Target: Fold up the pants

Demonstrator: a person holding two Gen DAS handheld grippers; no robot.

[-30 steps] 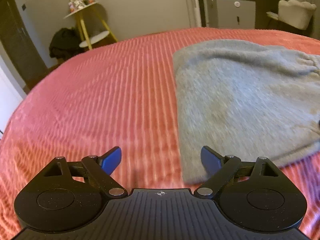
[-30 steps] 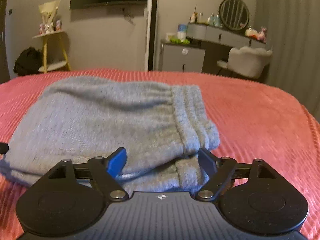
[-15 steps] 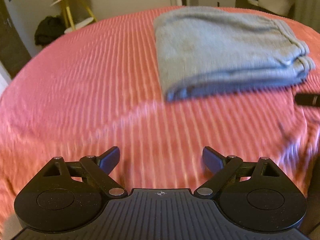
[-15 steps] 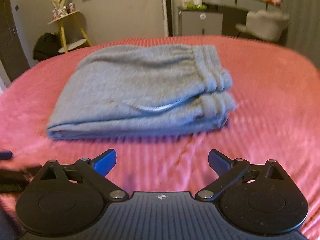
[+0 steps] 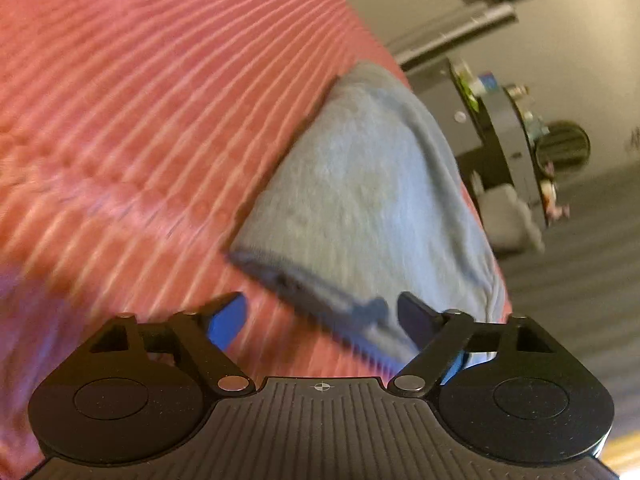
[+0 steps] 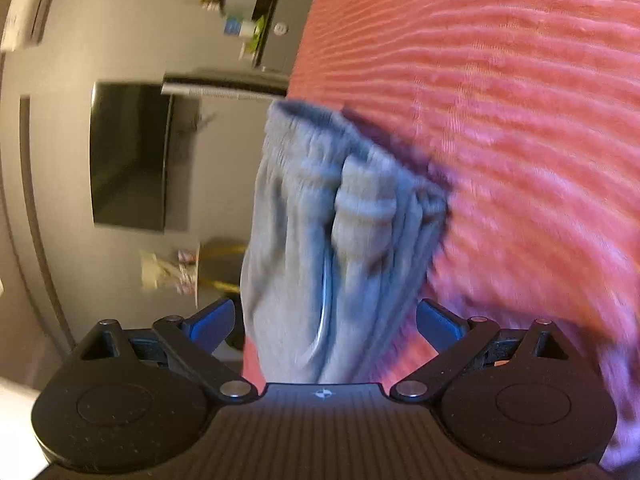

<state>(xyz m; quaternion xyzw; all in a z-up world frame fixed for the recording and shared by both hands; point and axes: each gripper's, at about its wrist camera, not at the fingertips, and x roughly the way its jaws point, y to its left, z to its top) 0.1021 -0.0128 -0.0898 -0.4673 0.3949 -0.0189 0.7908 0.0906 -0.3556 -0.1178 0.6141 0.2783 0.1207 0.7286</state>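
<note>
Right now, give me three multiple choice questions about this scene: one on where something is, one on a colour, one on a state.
1. Where do the pants lie?
A. on the bedspread
B. on a chair
C. on the floor

2. What colour is the bedspread?
A. green
B. white
C. red

3. How do the left gripper and right gripper stand?
A. both shut on the pants
B. both open
C. one open, one shut

Answers: 1 A, grey cloth rests on the ribbed cover; 2 C, red in both views; 3 B, fingers spread wide, clamping nothing.
</note>
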